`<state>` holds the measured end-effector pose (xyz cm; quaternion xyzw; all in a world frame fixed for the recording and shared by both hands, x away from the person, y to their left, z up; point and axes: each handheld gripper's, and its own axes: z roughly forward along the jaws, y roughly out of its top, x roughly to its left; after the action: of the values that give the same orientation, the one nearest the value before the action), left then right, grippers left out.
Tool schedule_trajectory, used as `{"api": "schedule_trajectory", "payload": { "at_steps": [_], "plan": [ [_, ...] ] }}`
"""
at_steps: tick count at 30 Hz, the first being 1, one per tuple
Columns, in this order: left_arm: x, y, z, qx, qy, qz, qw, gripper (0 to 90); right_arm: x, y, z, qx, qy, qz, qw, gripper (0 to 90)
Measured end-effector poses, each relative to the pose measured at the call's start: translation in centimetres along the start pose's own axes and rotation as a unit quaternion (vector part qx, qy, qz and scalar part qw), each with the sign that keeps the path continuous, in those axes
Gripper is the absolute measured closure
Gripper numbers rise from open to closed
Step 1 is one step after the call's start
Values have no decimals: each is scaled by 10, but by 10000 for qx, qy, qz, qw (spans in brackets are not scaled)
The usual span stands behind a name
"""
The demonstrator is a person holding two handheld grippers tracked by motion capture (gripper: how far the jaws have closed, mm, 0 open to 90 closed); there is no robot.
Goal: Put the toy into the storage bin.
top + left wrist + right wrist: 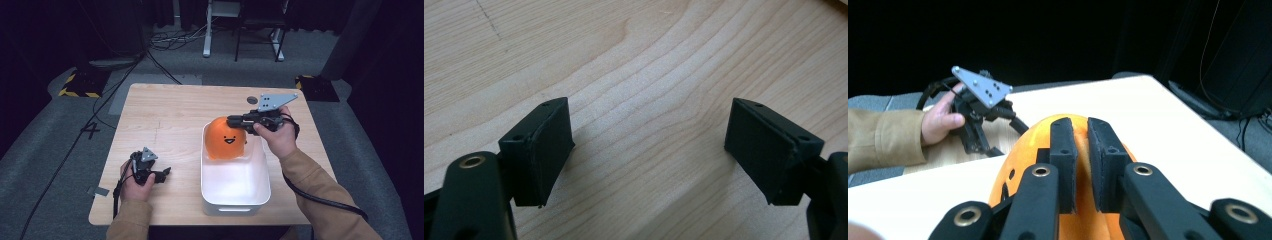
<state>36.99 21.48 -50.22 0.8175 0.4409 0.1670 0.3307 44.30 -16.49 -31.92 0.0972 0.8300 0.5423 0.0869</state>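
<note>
A round orange soft toy with a smiling face sits at the far end of a white bin; I cannot tell whether it rests on the bin's floor. My right gripper is at the toy's top from the right, shut on it. In the right gripper view the jaws stand almost together, pinching the top of the orange toy. My left gripper rests low over the wooden table to the left of the bin. It is open, with bare wood between its pads.
The bin stands near the table's front edge, right of centre. A small dark disc lies at the back of the table. Beyond the table lie floor cables and a stand's legs. The right gripper view shows the other hand holding the left gripper.
</note>
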Motion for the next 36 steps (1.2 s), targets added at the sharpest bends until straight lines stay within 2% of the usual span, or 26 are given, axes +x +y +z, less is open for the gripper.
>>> {"api": "schedule_trajectory", "payload": {
  "at_steps": [10,15,28,36],
  "plan": [
    [0,0,0,0,0,1,10000,196,3,-15,14,338,63,57,9994,824],
    [0,0,0,1,0,0,10000,196,5,-21,21,600,139,66,9981,820],
    [0,0,0,0,1,0,10000,196,7,-33,34,988,240,144,9947,813],
    [0,0,0,0,-1,0,10000,196,6,-33,33,1139,323,189,9928,799]
  ]
}}
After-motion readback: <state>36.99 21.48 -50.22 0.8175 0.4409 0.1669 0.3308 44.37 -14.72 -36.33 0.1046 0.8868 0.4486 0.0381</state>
